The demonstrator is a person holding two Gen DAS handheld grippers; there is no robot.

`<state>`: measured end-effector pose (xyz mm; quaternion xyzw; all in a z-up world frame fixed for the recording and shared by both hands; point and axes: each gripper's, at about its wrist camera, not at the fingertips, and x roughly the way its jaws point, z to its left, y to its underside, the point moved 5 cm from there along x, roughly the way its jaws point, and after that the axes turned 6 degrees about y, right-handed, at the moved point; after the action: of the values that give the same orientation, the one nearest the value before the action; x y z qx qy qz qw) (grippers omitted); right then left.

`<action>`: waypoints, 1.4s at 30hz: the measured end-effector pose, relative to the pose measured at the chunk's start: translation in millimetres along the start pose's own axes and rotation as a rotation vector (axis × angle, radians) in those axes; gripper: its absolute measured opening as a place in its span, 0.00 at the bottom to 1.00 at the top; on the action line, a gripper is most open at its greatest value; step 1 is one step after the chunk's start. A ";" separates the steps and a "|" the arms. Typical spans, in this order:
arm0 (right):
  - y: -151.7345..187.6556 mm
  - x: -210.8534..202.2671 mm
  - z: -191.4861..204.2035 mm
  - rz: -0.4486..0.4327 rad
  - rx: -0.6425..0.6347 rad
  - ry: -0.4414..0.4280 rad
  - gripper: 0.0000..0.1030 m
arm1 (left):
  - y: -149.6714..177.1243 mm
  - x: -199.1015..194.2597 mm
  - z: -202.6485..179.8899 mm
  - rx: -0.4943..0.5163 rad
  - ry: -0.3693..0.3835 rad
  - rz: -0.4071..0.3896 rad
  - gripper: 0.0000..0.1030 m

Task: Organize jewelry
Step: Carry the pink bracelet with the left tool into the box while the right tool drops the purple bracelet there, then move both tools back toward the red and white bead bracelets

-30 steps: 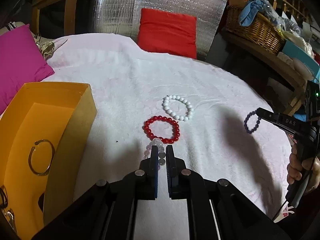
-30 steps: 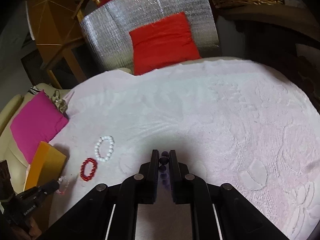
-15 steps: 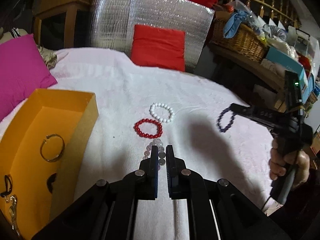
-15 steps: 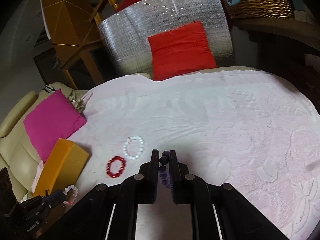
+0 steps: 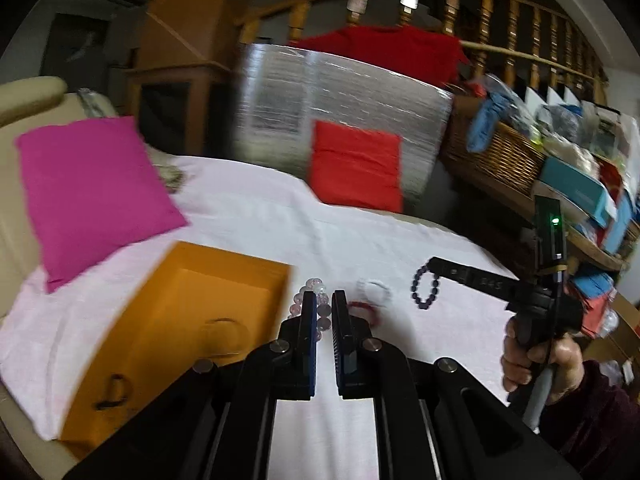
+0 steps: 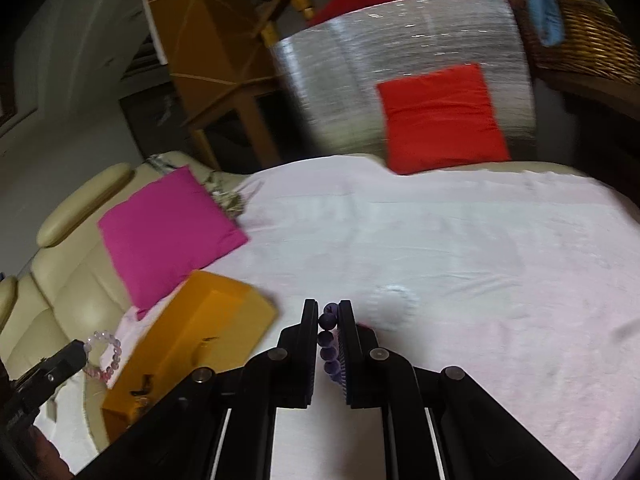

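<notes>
My left gripper (image 5: pixel 321 300) is shut on a pale pink bead bracelet (image 5: pixel 298 304), held in the air beside the open orange box (image 5: pixel 192 320); the bracelet also shows in the right wrist view (image 6: pixel 105 354). My right gripper (image 6: pixel 328 310) is shut on a dark purple bead bracelet (image 6: pixel 330 344), lifted above the cloth; it hangs from that gripper in the left wrist view (image 5: pixel 424 286). A white bead bracelet (image 5: pixel 373 289) and a red one (image 5: pixel 366 310) lie on the pink cloth (image 5: pixel 420 352). The box holds a gold bangle (image 5: pixel 222 330) and a dark ring-shaped item (image 5: pixel 114 392).
A magenta pillow (image 5: pixel 92 188) lies left of the box. A red cushion (image 5: pixel 356 166) leans on a silver foil panel (image 5: pixel 340 92) at the back. A wicker basket (image 5: pixel 496 160) and cluttered shelf stand at the right. A beige sofa arm (image 6: pixel 60 300) is at the left.
Both grippers have risen and swung left toward the orange box, each carrying its bracelet. The white and red bracelets stay on the cloth.
</notes>
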<state>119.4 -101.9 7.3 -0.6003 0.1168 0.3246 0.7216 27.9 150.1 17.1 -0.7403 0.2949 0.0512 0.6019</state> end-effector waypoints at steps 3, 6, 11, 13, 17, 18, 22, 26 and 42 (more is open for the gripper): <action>-4.2 13.0 39.1 0.019 -0.052 -0.037 0.10 | 3.2 -9.5 40.2 -0.047 -0.070 0.000 0.07; -9.0 33.8 83.0 0.055 -0.101 -0.088 0.10 | 14.5 -3.7 76.4 -0.102 -0.119 0.036 0.07; -8.0 84.7 150.7 0.160 -0.169 -0.140 0.10 | 42.3 26.3 110.5 -0.163 -0.151 0.129 0.07; -1.2 108.8 171.5 0.226 -0.180 -0.150 0.10 | 52.2 41.0 116.3 -0.181 -0.146 0.168 0.07; 16.9 164.4 203.7 0.368 -0.209 -0.138 0.10 | 66.0 67.2 126.1 -0.218 -0.140 0.232 0.07; 20.2 174.7 208.3 0.396 -0.212 -0.134 0.10 | 72.9 64.2 127.6 -0.221 -0.141 0.239 0.07; 29.3 216.3 221.6 0.486 -0.188 -0.134 0.11 | 80.8 73.4 136.7 -0.232 -0.151 0.277 0.07; 26.4 235.7 214.7 0.499 -0.139 -0.110 0.14 | 84.8 77.2 141.0 -0.227 -0.187 0.309 0.12; -17.5 75.7 44.0 0.173 -0.086 0.052 0.61 | 45.2 57.8 80.0 -0.142 -0.279 0.202 0.71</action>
<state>178.0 -36.9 -10.0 -0.6267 0.1727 0.3749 0.6610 75.1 197.5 -68.3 -0.7333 0.2769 0.2345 0.5750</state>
